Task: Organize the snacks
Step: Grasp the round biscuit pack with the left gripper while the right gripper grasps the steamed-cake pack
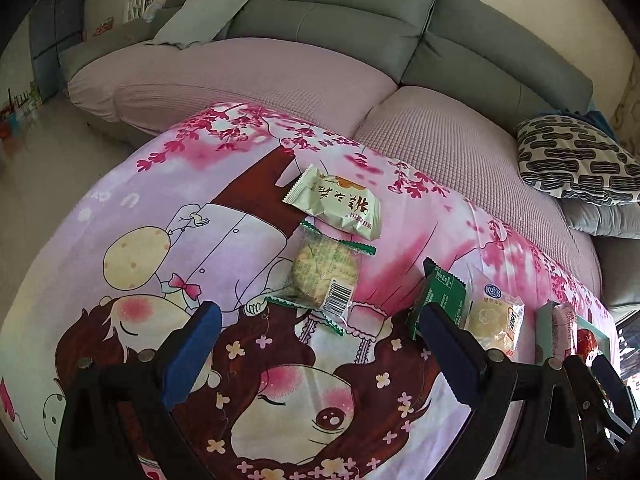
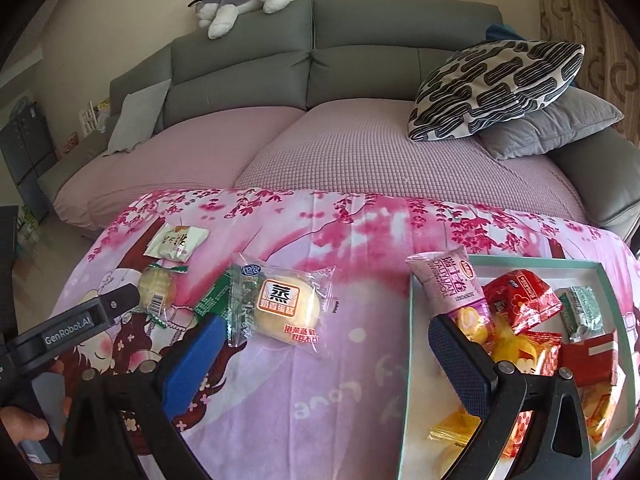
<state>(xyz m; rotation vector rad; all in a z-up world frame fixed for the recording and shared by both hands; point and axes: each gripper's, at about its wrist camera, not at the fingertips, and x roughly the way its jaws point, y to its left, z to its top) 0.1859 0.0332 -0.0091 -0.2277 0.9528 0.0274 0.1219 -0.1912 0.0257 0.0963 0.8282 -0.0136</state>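
While flat, cracker packet (image 1: 324, 276) lengthwise away.

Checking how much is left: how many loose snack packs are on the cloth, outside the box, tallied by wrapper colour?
Pale green pack: 1
Clear packs, the biscuit and the bun: 2
Dark green pack: 1
Total loose: 4
The pink pack leans on the box rim and is not counted.

Ahead of the left tool (image 1: 318, 322), two wrapped cakes (image 1: 325, 276) lie one behind the other on the surface (image 1: 120, 208), a sofa (image 1: 280, 76) beyond. Between the right tool's (image 2: 326, 332) fingers lies a steamed bun (image 2: 286, 312); the snack-filled tray (image 2: 412, 360) sits to its right.
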